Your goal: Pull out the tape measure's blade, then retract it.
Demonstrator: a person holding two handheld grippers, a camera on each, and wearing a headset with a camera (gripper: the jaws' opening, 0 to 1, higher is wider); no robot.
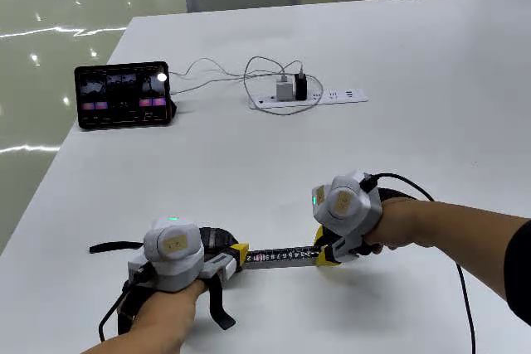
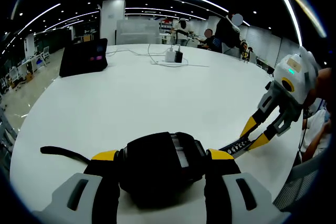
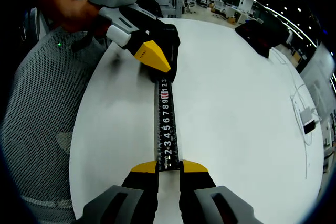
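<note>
We are looking down at the white table point(image 1: 398, 80), with both grippers low at its near edge. The left gripper point(image 1: 228, 253) is clamped around the black case of the tape measure point(image 2: 160, 171). In the left gripper view, its yellow-tipped jaws press against the case from either side, and the case sits on the tabletop. A black strap point(image 1: 114, 247) lies flat on the table to the left of the case.

The blade point(image 3: 166, 124) is out of the case and runs in a straight line across the table surface to the right gripper point(image 3: 168, 169). In the right gripper view, those jaws are closed tight on the blade's free end, yellow tips pinched together over the lowest numbers. The printed scale climbs away from us toward the case, with a red mark partway along, and the last numbers we can read sit just short of the case mouth. The left gripper faces us there at the far end of the blade.

From the head view, the two grippers sit side by side, apart by the stretch of exposed blade between them, with a hand behind each.

Further back on the table, well apart from the work, a dark tablet point(image 1: 123, 94) stands propped with its screen lit. A white power strip point(image 1: 332, 97) lies to its right with chargers plugged in and cables looping around it.
</note>
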